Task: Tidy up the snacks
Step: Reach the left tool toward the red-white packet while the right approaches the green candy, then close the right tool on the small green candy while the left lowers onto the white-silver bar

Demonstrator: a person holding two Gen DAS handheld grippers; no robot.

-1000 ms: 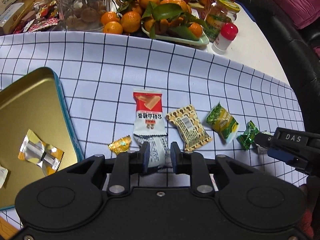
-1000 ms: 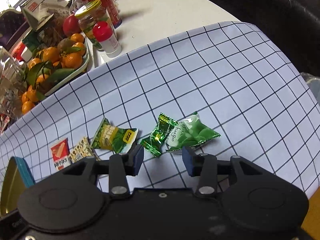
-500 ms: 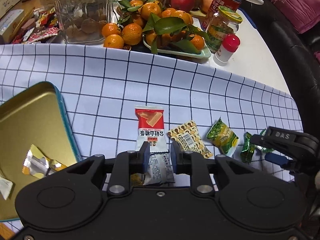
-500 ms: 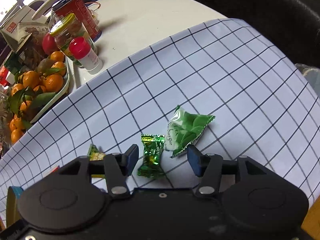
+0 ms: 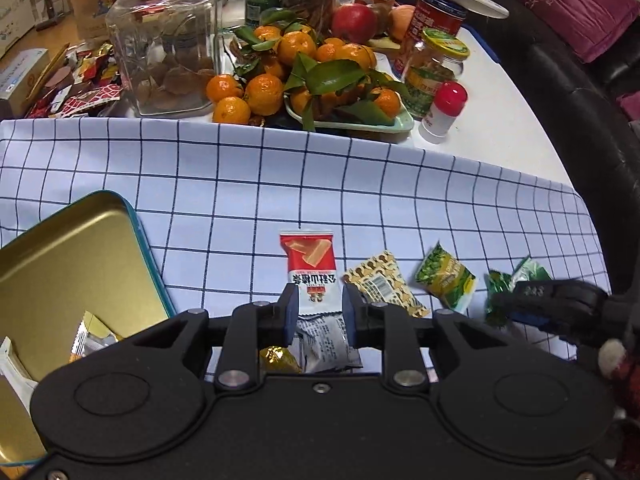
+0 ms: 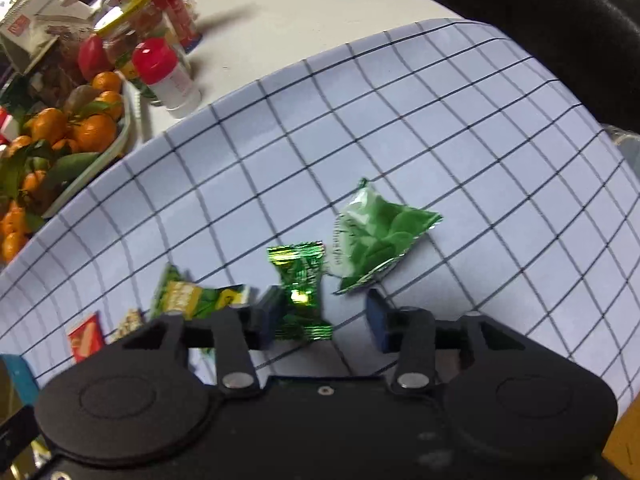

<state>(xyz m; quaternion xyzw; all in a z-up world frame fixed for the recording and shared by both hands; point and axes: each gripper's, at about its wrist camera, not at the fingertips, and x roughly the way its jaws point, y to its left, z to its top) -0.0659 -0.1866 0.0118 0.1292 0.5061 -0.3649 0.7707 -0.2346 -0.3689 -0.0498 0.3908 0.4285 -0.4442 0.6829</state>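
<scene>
A checked cloth (image 5: 360, 184) covers the desk. The left tongs (image 5: 319, 312) grip the red-and-white wafer packet (image 5: 314, 280) at its lower half; carry it level to the gold tin (image 5: 72, 264) at left. The right tongs (image 6: 320, 316) hang low and open, straddling the green candy (image 6: 300, 292); close squarely on its middle.

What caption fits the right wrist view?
Open right claw straddling a green foil candy on the checked cloth.
</scene>
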